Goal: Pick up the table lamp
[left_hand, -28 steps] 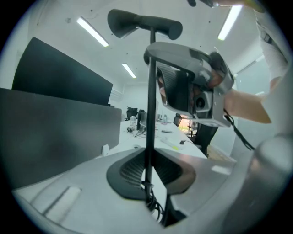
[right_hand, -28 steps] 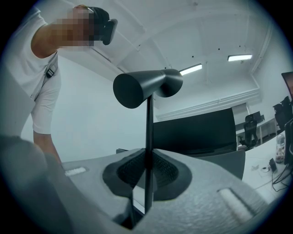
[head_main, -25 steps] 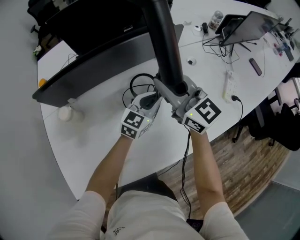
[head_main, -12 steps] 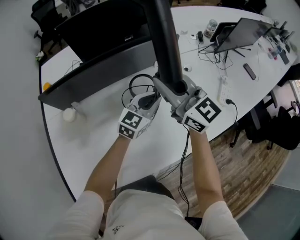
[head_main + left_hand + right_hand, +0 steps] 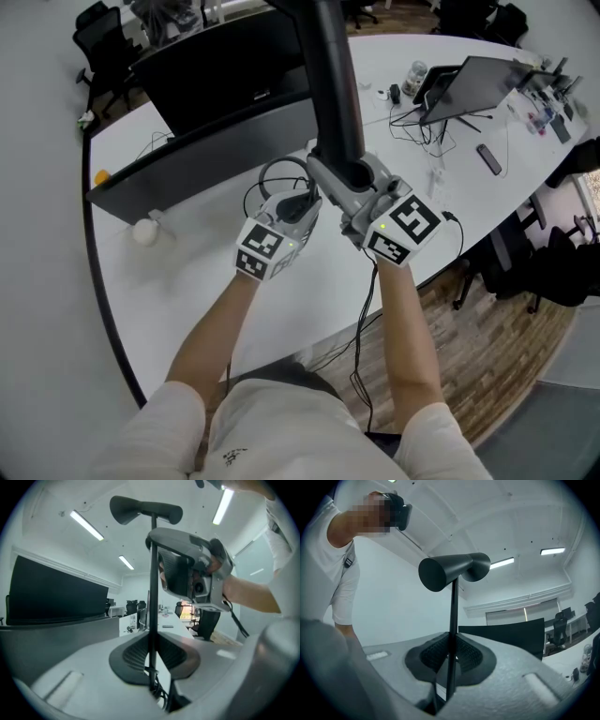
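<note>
The table lamp is black, with a thin stem and a tube-shaped head [image 5: 333, 84] that fills the upper middle of the head view. Both grippers hold it above the white table [image 5: 187, 281]. My left gripper [image 5: 302, 204] is shut on the stem [image 5: 152, 602], which runs up between its pads to the head [image 5: 145, 509]. My right gripper [image 5: 354, 195] is shut on the same stem [image 5: 452, 634] from the opposite side, with the head [image 5: 452, 571] above it. The left gripper view also shows the right gripper [image 5: 197, 569]. A black loop of cable [image 5: 274, 176] hangs just beyond the left gripper.
A wide black monitor [image 5: 225, 66] stands at the back of the table. At the right are a laptop [image 5: 469, 84] with cables, a jar [image 5: 415, 75] and a phone [image 5: 489, 157]. A small white round object [image 5: 145, 232] sits at the left. Wood floor lies beyond the table's near edge.
Both grippers have risen together with the lamp held between them. The table and the things on it now look smaller and farther below.
</note>
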`<state>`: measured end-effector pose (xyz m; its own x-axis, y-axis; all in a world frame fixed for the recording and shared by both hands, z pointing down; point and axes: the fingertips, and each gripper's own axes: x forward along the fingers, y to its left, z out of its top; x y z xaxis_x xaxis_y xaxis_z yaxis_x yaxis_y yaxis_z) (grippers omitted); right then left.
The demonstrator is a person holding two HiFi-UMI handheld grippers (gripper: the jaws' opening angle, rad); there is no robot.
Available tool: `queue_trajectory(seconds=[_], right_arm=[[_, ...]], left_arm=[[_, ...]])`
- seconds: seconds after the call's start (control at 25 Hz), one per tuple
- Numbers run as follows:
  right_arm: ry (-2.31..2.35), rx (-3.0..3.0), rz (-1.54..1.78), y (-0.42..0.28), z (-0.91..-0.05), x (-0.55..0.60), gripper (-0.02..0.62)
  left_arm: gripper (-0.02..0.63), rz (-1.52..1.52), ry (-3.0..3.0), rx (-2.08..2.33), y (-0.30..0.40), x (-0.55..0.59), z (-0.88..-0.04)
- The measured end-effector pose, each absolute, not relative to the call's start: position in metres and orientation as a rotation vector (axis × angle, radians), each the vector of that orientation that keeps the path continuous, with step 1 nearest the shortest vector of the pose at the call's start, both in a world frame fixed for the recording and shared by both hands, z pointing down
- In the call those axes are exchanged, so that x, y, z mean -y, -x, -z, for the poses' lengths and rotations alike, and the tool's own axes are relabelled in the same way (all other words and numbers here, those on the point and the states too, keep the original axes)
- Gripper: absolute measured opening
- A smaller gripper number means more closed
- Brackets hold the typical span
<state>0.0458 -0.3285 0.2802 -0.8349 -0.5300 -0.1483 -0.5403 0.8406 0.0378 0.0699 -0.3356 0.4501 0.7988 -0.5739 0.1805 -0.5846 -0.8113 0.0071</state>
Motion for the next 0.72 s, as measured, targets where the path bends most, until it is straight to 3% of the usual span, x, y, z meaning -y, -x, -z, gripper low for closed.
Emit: queue_trajectory(seconds=[0.72], right_arm=[[0.794, -2.878, -0.164, -0.053, -0.221, 0.293, 0.037]], left_arm=[[0.048, -0.229, -2.964, 0.951, -0.078, 0.306, -0.39]])
